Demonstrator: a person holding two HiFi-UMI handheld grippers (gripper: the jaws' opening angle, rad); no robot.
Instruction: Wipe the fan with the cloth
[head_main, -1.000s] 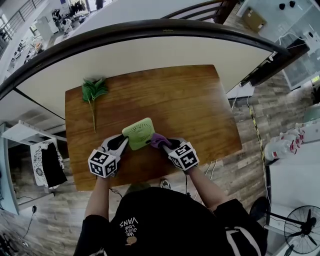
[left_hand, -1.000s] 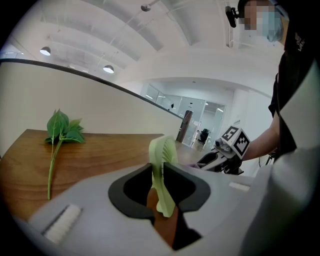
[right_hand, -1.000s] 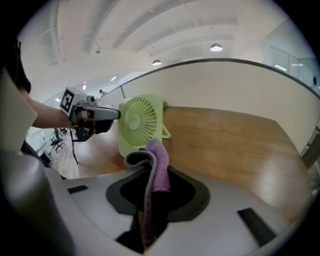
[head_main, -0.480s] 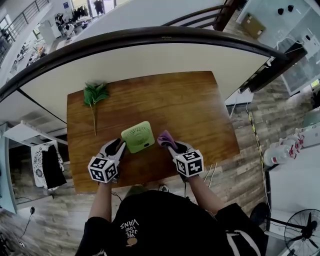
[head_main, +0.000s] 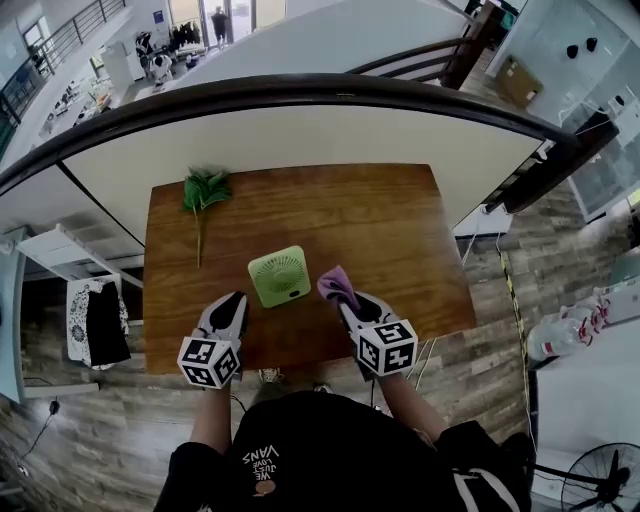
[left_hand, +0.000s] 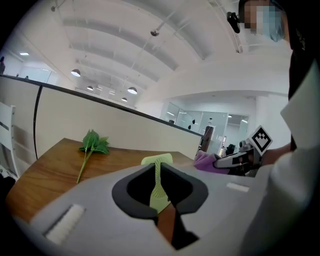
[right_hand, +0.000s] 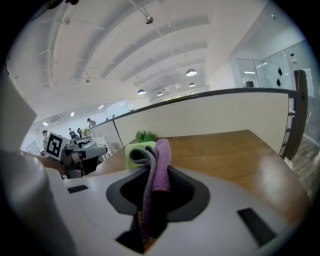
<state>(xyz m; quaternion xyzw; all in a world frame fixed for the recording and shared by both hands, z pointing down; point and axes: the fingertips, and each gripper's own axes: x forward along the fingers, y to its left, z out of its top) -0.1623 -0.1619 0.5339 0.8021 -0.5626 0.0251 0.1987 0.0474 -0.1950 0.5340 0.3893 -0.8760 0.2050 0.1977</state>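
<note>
The light-green fan (head_main: 278, 276) lies flat on the wooden table (head_main: 400, 230), near its front edge. My left gripper (head_main: 233, 300) hovers just left of it, not touching. Its jaws are closing with nothing between them; the fan (left_hand: 157, 187) shows beyond the gap. My right gripper (head_main: 345, 298) is shut on a purple-and-grey cloth (head_main: 336, 284), held just right of the fan and clear of it. In the right gripper view the cloth (right_hand: 159, 167) hangs folded between the jaws, with the fan (right_hand: 136, 150) behind it.
A green leafy sprig (head_main: 203, 190) lies at the table's far left corner. A curved parapet with a dark rail (head_main: 300, 95) runs behind the table. A clothes rack (head_main: 95, 320) stands at the left, and a floor fan (head_main: 600, 480) at the lower right.
Both grippers have drawn back toward the person and risen. The left one has let go of the fan's edge, and the cloth has come off the fan, which now lies alone.
</note>
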